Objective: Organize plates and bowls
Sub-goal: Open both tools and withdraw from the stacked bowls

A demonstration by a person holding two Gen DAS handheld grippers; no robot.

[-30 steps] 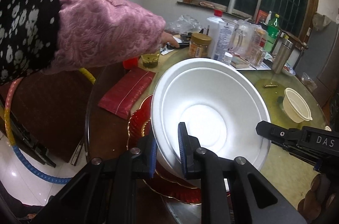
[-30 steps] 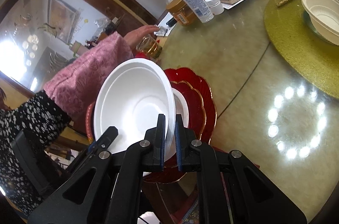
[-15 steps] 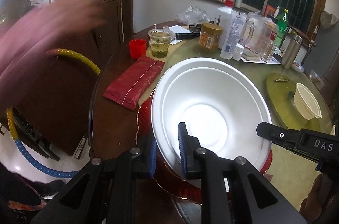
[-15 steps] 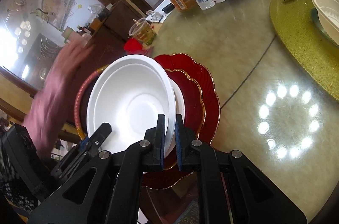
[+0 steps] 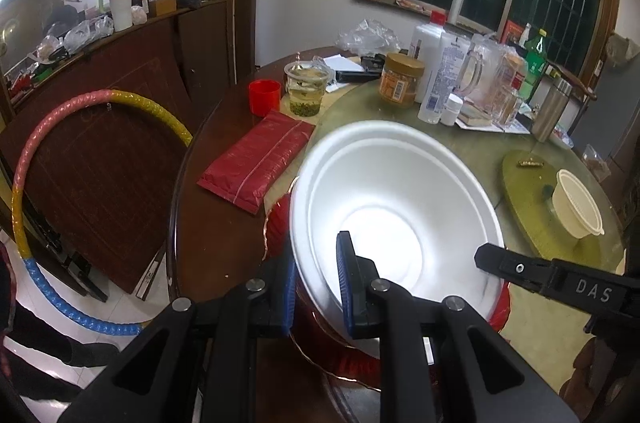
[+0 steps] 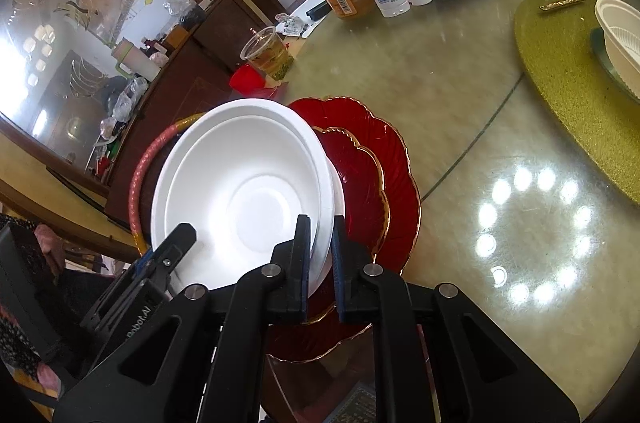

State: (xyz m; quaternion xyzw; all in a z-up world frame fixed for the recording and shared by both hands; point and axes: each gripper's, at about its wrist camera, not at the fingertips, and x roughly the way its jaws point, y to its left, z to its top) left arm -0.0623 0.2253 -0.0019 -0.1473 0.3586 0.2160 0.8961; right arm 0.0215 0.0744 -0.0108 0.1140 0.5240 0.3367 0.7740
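both grippers are clamped on the same thing here. the left gripper (image 5: 316, 287) has its blue-padded jaws pinched on the near-left rim of the big white foam bowl (image 5: 400, 207), one pad outside the wall and one inside. the right gripper (image 6: 320, 255) is pressed together on the bowl's (image 6: 248, 191) opposite rim, again one pad in, one pad out. looks like two bowls nested, since there's a double rim line, but i can't say for sure.

the bowl sits tilted between the two tools, right above a stack of red scalloped glass plates with gold edges (image 6: 372, 175), smaller one on top of the bigger one. whether the bowl's base actually touches the top plate, can't tell, it's hidden.

the plates sit at the near edge of the round glass-topped table (image 6: 460, 83). further out on the left there's a flat red packet (image 5: 256, 163), then a red plastic cup (image 5: 264, 97) and a clear cup of tea (image 5: 308, 87). off to the right, a small cream plastic bowl (image 5: 576, 203) sits on a glittery green-gold turntable (image 5: 532, 199). at the back, a cluster of bottles and jars (image 5: 440, 79).
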